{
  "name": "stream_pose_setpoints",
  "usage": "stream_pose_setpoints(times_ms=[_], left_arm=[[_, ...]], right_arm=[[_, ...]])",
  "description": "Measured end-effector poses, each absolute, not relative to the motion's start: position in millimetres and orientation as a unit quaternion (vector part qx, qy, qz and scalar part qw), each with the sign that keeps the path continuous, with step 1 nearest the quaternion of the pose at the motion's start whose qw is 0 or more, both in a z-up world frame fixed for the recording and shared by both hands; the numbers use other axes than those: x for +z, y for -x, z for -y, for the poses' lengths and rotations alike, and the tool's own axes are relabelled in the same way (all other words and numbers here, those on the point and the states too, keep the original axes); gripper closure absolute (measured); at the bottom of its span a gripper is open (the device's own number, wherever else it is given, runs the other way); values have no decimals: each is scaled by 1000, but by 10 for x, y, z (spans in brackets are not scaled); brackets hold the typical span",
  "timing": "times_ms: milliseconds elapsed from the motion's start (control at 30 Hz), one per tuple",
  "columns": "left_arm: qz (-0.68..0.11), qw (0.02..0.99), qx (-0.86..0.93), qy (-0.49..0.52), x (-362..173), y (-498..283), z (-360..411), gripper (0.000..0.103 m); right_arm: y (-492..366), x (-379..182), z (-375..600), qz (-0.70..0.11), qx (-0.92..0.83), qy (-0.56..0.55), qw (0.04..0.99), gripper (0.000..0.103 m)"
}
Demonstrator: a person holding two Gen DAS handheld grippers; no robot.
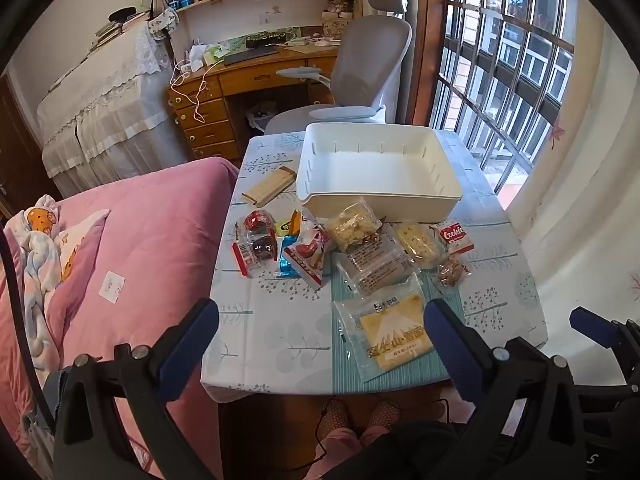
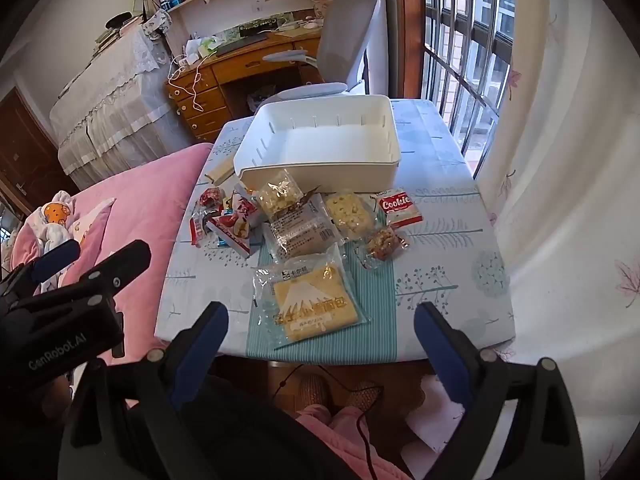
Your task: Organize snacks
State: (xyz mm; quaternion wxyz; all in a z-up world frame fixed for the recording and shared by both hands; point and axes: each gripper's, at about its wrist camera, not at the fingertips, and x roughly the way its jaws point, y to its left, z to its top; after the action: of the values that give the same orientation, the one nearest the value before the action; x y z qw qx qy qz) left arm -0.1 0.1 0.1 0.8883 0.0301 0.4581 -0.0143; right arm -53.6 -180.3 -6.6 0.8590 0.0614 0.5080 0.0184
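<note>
While nothing is yet gripped, the left tool (image 1: pixel 320 340) is seen in the left wrist view spread wide above the near edge of the counter (image 1: pixel 500 300), its blue pads apart and empty. Just ahead of it lies the yellow bread packet (image 1: pixel 390 330), flat on the striped runner. Beyond it the snacks are heaped together: a clear-wrapped cake (image 1: pixel 374 264), a puffed-rice bag (image 1: pixel 352 224), a pale biscuit pack (image 1: pixel 416 244), a red Cookie pack (image 1: pixel 454 236), a small nut bar (image 1: pixel 450 272), and red and blue wrappers (image 1: pixel 280 248) to the left. Behind the heap the white bin (image 1: pixel 380 168) is seen empty, its front wall touching the puffed-rice bag. Wooden sticks (image 1: pixel 268 186) lie just beside the bin.

From the right wrist view the right tool (image 2: pixel 320 336) is likewise seen released, holding nothing, with the bread packet (image 2: pixel 314 304) nearest between its pads. The bin (image 2: pixel 320 140) is seen at the far end, the Cookie pack (image 2: pixel 398 206) and nut bar (image 2: pixel 382 244) to the right of the heap.

All packets are judged light, soft and slick in their film, and the contents crushable. The bread packet is probably best taken by a sealed edge or pinched gently across its width, since the film may slide and the loaf may be squashed.
</note>
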Motion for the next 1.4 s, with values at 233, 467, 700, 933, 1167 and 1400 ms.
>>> stream_pose_setpoints(times_ms=[233,467,700,933,1167,1400], left_arm=[[-459,888,-13,-35,6,5,-4,1],[-461,887,-13,-35,6,-2,-4,1],[-463,885,-12,-34,-5,-12,20,1],[-466,884,-14,-33,-75,-78,61,2],[-467,884,-13,-32,-101,-85,91,2],[-469,883,4,-32,-109,-145,215,2]], right_arm=[[493,-66,1821,-503,21,-63,862,8],[434,-95,1807,-511,18,-61,857,8],[428,-87,1836,-512,17,-60,856,8],[408,-95,1869,-513,17,-59,856,8],[392,-108,1923,-513,18,-59,856,8],[371,-100,1986,-513,29,-57,856,8]])
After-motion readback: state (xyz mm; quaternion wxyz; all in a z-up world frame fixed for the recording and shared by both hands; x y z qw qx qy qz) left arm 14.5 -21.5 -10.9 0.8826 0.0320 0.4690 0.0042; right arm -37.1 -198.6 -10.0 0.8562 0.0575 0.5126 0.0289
